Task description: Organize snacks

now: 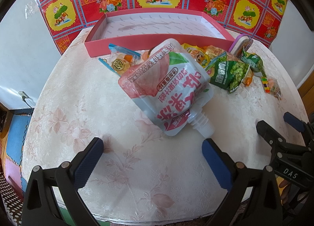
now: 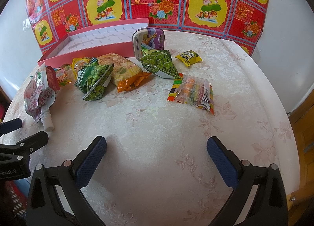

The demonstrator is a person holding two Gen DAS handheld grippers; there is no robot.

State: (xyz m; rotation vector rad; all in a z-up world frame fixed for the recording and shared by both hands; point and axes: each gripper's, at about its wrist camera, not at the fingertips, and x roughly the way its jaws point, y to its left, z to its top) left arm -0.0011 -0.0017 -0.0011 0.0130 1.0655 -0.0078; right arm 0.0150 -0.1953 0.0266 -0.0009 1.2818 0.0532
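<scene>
A pink and white spout pouch [image 1: 164, 86] lies on the table with its cap toward me, just ahead of my open left gripper [image 1: 152, 145], which holds nothing. Behind it stands a shallow pink box [image 1: 157, 39], empty inside. In the right wrist view, two green pea packets [image 2: 94, 81] [image 2: 161, 65], an orange cracker packet [image 2: 125, 71], a purple tin [image 2: 149, 39], a small yellow packet [image 2: 188, 57] and a striped candy packet [image 2: 192, 92] lie loose in front of the box [image 2: 88, 47]. My right gripper [image 2: 157, 143] is open over bare cloth, well short of them.
The round table [image 2: 157, 120] has a pale floral cloth and drops off close behind both grippers. A red patterned sheet [image 2: 157, 0] hangs on the wall behind. Blue-wrapped sweets [image 1: 121, 57] lie by the box's front wall. A wooden door [image 2: 306, 128] stands at the right.
</scene>
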